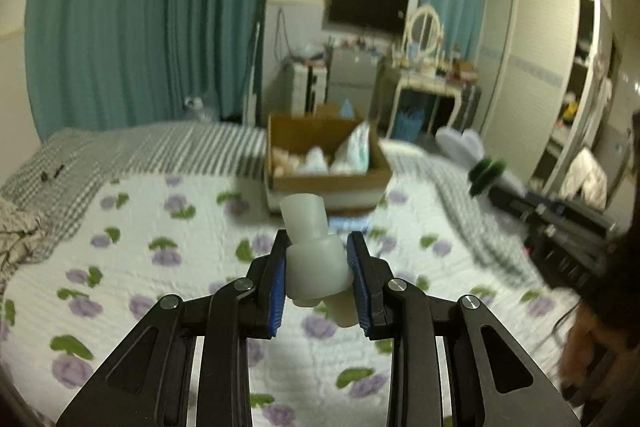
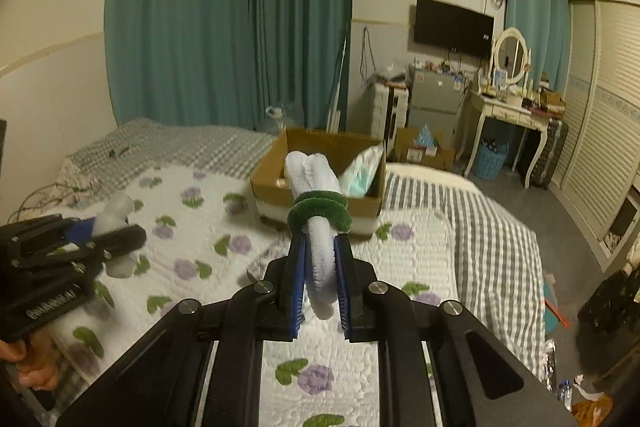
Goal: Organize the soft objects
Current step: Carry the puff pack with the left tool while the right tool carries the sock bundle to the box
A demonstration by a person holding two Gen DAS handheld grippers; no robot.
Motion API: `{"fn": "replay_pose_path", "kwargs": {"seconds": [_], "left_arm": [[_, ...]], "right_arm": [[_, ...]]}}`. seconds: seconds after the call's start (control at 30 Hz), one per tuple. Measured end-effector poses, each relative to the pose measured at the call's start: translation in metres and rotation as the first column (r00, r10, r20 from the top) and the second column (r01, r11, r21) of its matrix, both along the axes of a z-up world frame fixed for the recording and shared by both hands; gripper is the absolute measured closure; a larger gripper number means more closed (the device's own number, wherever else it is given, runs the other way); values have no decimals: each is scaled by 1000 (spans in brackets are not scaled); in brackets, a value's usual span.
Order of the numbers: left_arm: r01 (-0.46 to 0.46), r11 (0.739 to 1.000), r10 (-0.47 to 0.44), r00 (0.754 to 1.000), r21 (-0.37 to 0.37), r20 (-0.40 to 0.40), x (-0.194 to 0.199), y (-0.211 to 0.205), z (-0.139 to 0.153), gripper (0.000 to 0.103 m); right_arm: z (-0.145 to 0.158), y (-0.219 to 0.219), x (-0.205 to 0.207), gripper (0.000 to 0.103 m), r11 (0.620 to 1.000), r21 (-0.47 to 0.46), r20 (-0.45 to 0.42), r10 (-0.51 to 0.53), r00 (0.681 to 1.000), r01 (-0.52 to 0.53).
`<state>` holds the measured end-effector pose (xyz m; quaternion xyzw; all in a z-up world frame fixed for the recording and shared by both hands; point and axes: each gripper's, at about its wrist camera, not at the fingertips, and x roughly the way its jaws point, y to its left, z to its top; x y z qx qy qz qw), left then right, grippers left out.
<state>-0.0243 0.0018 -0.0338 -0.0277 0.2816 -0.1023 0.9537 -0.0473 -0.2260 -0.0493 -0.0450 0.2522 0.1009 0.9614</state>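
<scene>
Both loads ride clear above the bed, short of the cardboard box [image 2: 320,183], presumably so nothing drags on the quilt [image 1: 160,267]. My left gripper [image 1: 318,271] is narrowly parted, its pads squeezing a white soft fitting [image 1: 314,259] at its waist. My right gripper [image 2: 320,283] is pinched onto a white plush bundle [image 2: 316,187] whose green-banded end projects boxward.
</scene>
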Motion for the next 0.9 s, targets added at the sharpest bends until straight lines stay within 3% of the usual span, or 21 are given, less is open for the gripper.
{"fn": "replay_pose_path", "kwargs": {"seconds": [0.4,0.67,0.9], "left_arm": [[11,999,-5,975,-30,220,-13,-10,104,75],[23,1000,-21,951,-1,308,9,-21,144,75],[43,999,-43,939,6,342,35,-27,161,75]], "right_arm": [[67,-7,-10,89,1000,29,125,4,992,-8],[109,-5,-3,90,1000,20,212,9,977,-13],[137,-7,17,89,1000,19,266,5,964,-11]]}}
